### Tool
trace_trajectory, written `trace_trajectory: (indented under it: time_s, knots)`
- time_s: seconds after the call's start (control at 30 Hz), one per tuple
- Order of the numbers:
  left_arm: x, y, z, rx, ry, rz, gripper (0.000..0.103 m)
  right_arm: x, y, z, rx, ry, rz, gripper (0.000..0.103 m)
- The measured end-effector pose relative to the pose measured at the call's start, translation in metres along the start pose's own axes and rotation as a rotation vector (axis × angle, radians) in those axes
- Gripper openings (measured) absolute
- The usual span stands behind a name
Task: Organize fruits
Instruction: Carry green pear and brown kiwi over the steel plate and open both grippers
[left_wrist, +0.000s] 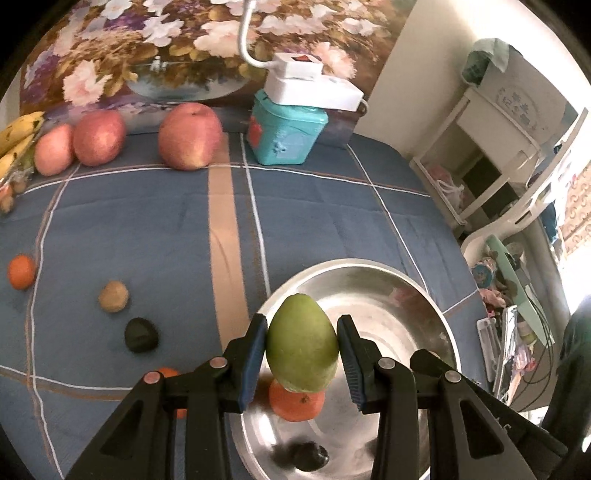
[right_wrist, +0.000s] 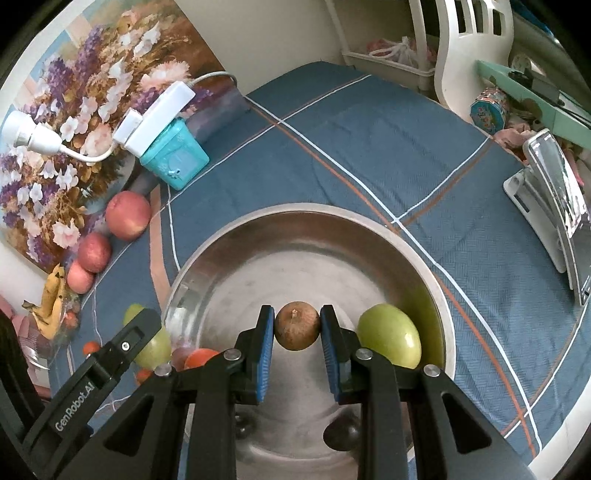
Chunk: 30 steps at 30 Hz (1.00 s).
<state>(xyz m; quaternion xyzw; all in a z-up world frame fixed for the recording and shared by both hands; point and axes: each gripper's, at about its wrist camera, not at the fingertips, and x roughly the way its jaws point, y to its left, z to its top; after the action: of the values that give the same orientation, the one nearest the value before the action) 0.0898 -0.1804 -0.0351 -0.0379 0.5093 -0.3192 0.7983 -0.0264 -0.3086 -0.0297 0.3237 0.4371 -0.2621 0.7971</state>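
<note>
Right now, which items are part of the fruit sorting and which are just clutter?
Job:
- green mango in left gripper
- brown kiwi in right gripper
- steel bowl
- loose apples, orange, bananas

Clutter:
- teal box
- white power strip
- phone on stand

Only 1 legible text: "GenRobot.AI", white print running along the black body of the left gripper (right_wrist: 155, 343), seen at the near left of the right wrist view. The white cabinet (left_wrist: 532, 99) at the far right of the left wrist view carries a small printed mark, too blurred to read. Teal tin (left_wrist: 282, 134) has pictures only, no readable lettering.
</note>
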Motion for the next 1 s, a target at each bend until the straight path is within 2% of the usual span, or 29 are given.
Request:
trace_trajectory:
  time_s: [0.43, 0.53, 0.63, 0.8, 1.0]
  knots:
    - [0.004, -0.003, -0.003, 0.004, 0.023, -0.009, 0.043, 0.002, 0.0, -0.001, -0.003, 0.013, -0.019, 0.028]
    - [-0.002, -0.001, -0.001, -0.011, 0.015, -0.029, 0.052, 0.001, 0.002, -0.001, -0.009, 0.008, -0.025, 0.037]
    - [-0.009, 0.002, 0.0, -0.022, 0.009, -0.032, 0.054, -0.002, 0.003, 0.0, -0.02, 0.0, -0.024, 0.037]
    - [-0.022, 0.018, 0.003, -0.078, 0.011, 0.012, 0.062, -0.006, 0.008, 0.0, -0.036, -0.009, -0.026, 0.038]
    - [-0.035, 0.047, -0.004, -0.147, 0.035, 0.142, 0.065, -0.012, 0.021, -0.004, -0.079, -0.013, -0.013, 0.038]
